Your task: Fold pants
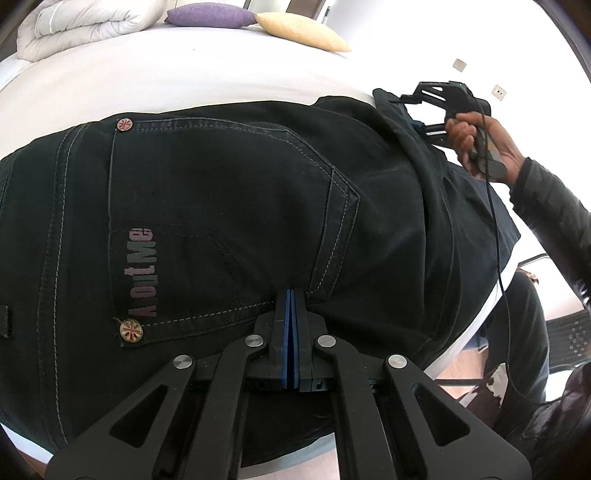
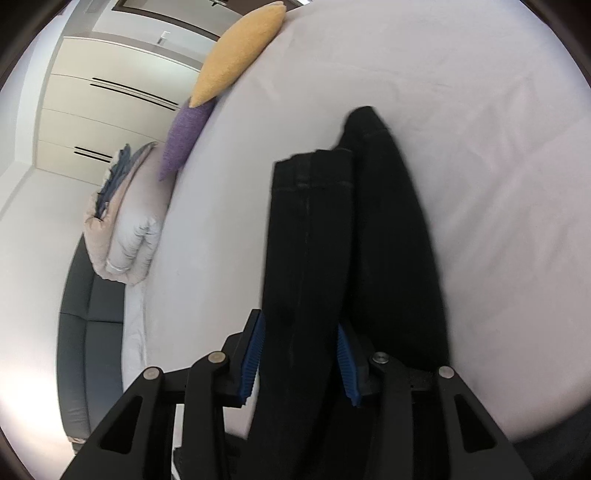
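Observation:
Black jeans [image 1: 229, 206] lie on a white bed [image 1: 184, 77], back pocket with "AboutMe" lettering and two flag rivets facing up. My left gripper [image 1: 293, 295] is shut, blue pads together, its tips resting at the pocket's lower corner; no cloth shows between the pads. In the right wrist view the pant legs [image 2: 332, 240] hang between the pads of my right gripper [image 2: 301, 354], which grips the nearer leg, hems pointing away over the bed. The right gripper also shows in the left wrist view [image 1: 417, 110], at the jeans' far right edge.
A purple cushion [image 1: 210, 16] and a yellow cushion [image 1: 303, 31] lie at the head of the bed, beside a rolled white duvet [image 1: 81, 26]. A dark sofa [image 2: 88, 332] and cream wardrobe doors [image 2: 110, 96] stand beyond the bed.

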A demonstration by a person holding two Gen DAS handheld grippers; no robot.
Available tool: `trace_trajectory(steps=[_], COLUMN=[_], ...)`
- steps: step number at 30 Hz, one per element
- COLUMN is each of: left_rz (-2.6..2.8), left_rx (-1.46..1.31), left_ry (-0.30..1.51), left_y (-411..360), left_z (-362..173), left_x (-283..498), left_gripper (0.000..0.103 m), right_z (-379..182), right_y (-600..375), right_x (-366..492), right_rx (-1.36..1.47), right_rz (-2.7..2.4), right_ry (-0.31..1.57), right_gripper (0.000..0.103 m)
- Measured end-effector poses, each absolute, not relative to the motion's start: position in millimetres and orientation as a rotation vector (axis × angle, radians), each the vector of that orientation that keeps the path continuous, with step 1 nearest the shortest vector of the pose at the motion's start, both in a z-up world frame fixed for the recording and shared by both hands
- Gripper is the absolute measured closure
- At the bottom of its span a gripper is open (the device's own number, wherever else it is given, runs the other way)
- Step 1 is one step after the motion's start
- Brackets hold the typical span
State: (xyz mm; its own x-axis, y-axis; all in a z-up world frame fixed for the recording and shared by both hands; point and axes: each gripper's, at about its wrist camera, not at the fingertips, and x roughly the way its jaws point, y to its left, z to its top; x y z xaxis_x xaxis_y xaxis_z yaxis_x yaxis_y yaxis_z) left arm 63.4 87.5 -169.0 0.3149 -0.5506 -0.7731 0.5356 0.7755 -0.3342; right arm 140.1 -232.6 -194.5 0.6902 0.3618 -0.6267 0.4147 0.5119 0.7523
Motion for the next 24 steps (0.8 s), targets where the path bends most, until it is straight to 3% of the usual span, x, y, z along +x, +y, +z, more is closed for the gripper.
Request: trace_trajectory(steps=[2, 4, 8, 14, 19, 24], left_rz=[-0.715, -0.714, -0.707, -0.699, -0.692, -0.677], left_rx=[-0.017, -0.018, -0.011, -0.002, -0.001, 0.003], left_ry=[1.027, 1.026, 1.021, 1.015, 1.017, 1.026], left_y=[87.0, 86.9, 86.0, 83.8, 82.2, 80.9], left_z=[-168.8, -168.7, -168.2, -166.5, -164.5, -160.9], left_x=[63.4, 63.3, 62.0, 59.4, 58.4, 57.0], left_gripper=[0.103, 0.103, 0.103, 0.103, 0.103, 0.103], right_z=[-191.9, -180.4, -142.6, -95.9, -140.2, -180.4], right_y=[-230.8, -231.5, -242.7, -287.4, -337.3, -340.3], right_x=[145.1, 140.0, 105.0, -36.2, -173.7, -215.0], right_rx=[1.053, 0.998, 0.943, 0.972, 1.152, 1.263], right_rz=[-0.032, -0.054, -0.06, -0.127, -0.375, -0.404], right_ry=[0.847, 0.821, 0.713, 0.503, 0.457, 0.477], right_gripper=[0.095, 0.098, 0.099, 0.099, 0.099, 0.095])
